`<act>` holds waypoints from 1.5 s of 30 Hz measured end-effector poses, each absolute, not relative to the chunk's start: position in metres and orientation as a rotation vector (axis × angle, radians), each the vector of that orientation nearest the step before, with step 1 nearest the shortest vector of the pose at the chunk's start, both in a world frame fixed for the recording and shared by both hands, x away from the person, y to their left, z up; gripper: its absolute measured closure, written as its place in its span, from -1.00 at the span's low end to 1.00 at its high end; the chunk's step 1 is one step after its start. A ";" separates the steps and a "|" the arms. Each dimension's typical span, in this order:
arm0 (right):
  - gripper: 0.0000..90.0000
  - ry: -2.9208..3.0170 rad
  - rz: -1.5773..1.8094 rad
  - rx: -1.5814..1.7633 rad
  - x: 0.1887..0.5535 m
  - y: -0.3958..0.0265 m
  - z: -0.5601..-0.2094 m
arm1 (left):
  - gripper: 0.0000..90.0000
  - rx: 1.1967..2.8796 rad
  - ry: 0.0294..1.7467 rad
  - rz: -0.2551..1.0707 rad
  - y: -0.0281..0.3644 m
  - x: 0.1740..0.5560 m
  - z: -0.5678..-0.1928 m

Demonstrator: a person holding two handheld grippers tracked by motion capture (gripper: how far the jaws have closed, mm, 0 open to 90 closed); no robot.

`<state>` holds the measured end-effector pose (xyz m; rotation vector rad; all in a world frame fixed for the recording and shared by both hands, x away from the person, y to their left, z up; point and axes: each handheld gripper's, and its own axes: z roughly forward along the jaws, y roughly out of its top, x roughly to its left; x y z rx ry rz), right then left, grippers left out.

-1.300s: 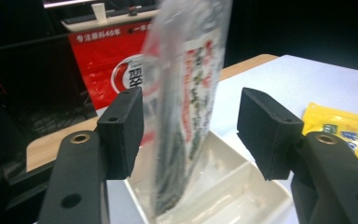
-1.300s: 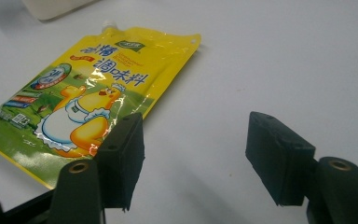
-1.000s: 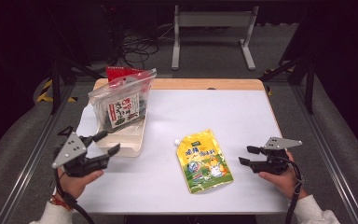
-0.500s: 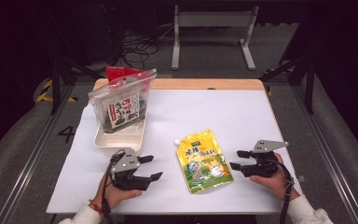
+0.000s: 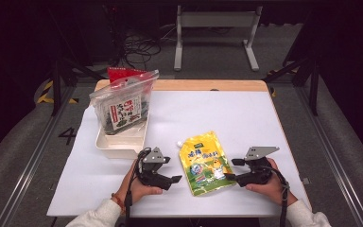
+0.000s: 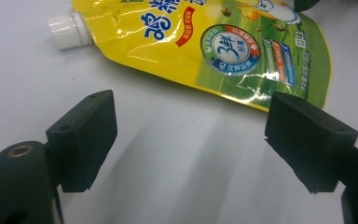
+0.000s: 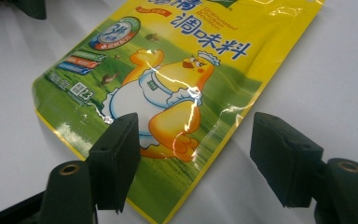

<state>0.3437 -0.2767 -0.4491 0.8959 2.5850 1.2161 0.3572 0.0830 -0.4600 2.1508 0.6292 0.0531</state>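
A yellow and green spouted pouch (image 5: pixel 203 163) with a cartoon chicken lies flat on the white table near the front edge. My left gripper (image 5: pixel 172 170) sits just left of it, pointing at it. Its jaws have just been opening, with nothing between them. In the left gripper view the pouch (image 6: pixel 223 46) lies ahead of the open gripper (image 6: pixel 191 126). My right gripper (image 5: pixel 233 169) is at the pouch's right side. Its jaws have also just been opening. In the right gripper view this gripper (image 7: pixel 196 154) straddles the pouch's (image 7: pixel 168 84) edge without pressing on it.
A white tray (image 5: pixel 123 144) stands at the left, behind my left gripper. A clear zip bag holding a dark seaweed pack (image 5: pixel 123 106) leans in it, with a red packet (image 5: pixel 120 73) behind. Bare white table (image 5: pixel 217 113) stretches behind the pouch.
My left gripper has swung from the table's left edge rightward to the pouch's left side and its jaws now stand wider. My right gripper has crept left toward the pouch.
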 end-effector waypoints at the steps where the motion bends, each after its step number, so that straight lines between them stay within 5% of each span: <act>1: -0.29 2.592 1.212 0.895 0.344 -0.276 -0.449 | -0.64 2.157 0.639 0.049 0.081 0.359 -0.461; 11: -0.47 2.677 1.046 0.745 0.333 -0.258 -0.453 | -0.74 2.147 0.699 -0.045 0.062 0.383 -0.467; 24: -0.41 2.656 1.044 0.713 0.330 -0.259 -0.455 | -0.67 2.094 0.656 -0.234 0.038 0.397 -0.467; 38: -0.35 2.649 1.063 0.681 0.330 -0.261 -0.455 | -0.07 1.987 0.688 -0.299 0.032 0.411 -0.467; 39: -0.34 2.649 1.063 0.675 0.330 -0.261 -0.455 | 0.15 1.966 0.688 -0.301 0.033 0.413 -0.467; 45: -0.32 2.647 1.066 0.661 0.329 -0.261 -0.455 | 0.69 1.995 0.591 -0.240 0.032 0.406 -0.461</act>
